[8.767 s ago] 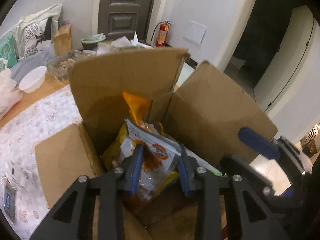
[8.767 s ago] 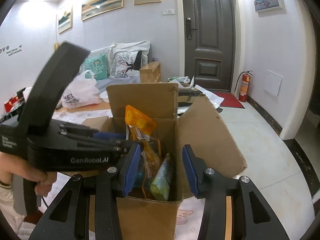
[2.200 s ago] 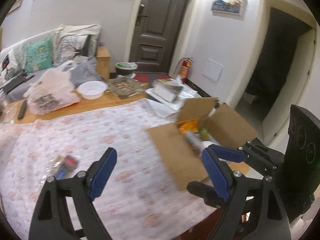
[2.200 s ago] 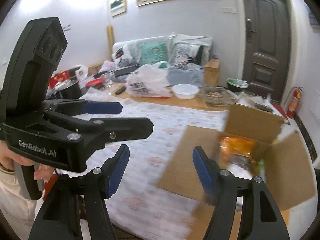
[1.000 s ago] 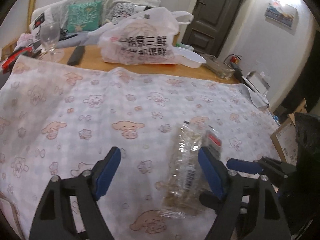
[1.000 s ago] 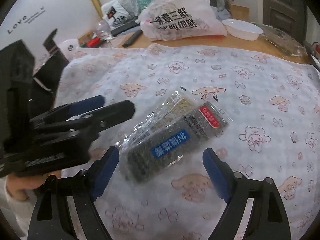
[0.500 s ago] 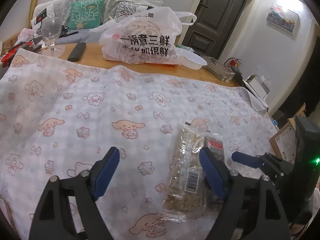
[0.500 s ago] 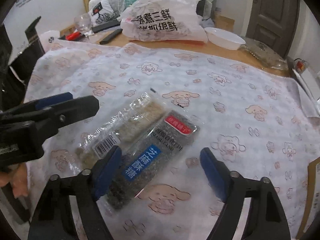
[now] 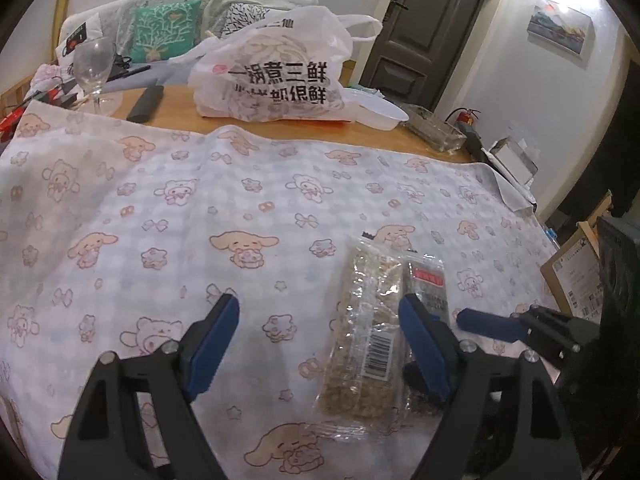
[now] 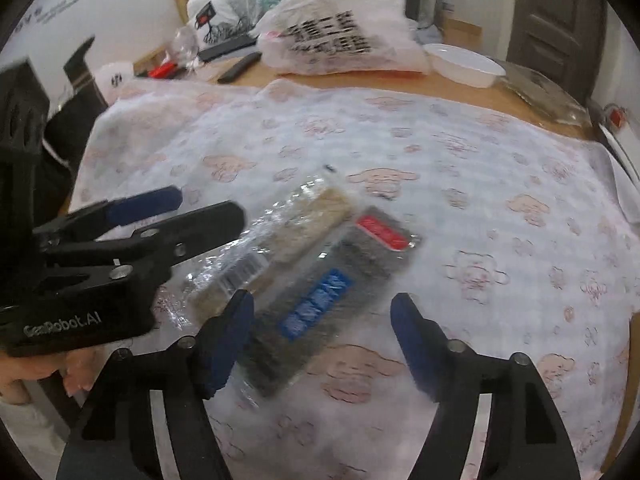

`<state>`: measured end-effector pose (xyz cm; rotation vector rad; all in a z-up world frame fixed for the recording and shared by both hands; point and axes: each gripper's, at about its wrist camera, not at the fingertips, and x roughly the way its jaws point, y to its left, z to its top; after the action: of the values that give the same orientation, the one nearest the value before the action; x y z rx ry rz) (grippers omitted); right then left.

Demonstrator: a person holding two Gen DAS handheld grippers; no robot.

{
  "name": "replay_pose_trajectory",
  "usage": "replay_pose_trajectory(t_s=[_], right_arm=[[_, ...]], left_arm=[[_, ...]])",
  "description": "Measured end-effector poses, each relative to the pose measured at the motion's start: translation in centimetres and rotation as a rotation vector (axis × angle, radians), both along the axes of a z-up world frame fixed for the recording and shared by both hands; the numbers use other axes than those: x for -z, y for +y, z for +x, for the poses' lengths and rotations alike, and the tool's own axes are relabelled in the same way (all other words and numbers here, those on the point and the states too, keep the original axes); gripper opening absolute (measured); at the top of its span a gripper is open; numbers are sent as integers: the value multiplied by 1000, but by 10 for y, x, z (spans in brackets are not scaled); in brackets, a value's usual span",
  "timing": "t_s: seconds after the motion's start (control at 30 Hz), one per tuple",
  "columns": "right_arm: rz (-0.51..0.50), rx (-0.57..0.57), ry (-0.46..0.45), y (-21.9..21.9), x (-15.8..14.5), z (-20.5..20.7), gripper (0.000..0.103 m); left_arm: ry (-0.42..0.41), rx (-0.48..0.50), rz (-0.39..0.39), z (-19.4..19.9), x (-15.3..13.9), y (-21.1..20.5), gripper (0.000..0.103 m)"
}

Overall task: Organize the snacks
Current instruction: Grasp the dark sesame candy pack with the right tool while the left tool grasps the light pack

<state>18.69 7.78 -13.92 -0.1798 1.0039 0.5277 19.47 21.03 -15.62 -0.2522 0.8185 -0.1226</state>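
On the patterned tablecloth [image 9: 168, 184] two snack packets, pale [image 9: 366, 334] and dark [image 10: 320, 300], lie unpacked. The right gripper [image 10: 322, 332] is closing around the dark one, seemingly without contact; the left gripper [image 9: 320, 338] hangs open, empty.

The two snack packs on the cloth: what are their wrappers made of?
Both look like thin clear plastic film. The pale pack glints, wrinkles and shows the bar inside. The dark pack shows dark contents behind red and blue labels, though blurred.
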Motion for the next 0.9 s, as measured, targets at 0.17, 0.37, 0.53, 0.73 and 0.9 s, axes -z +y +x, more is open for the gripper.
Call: replay_pose_trajectory(t_s=[0.17,0.37,0.53,0.73,0.9], right_arm=[[-22,38,-25,8,3,1,75],[-72,44,-47,1,6,1,74],[-89,-2,-52,-11,4,-4,55],[-84,-9,-48,-53,1,-10,36],[-56,10,-48,-87,2,-17,36]], left_arm=[[10,2,-9,3,3,0,80],[15,12,11,6,5,-5,80],[13,27,55,7,7,-14,80],[23,117,140,7,8,-42,79],[69,116,272,8,14,-63,62]])
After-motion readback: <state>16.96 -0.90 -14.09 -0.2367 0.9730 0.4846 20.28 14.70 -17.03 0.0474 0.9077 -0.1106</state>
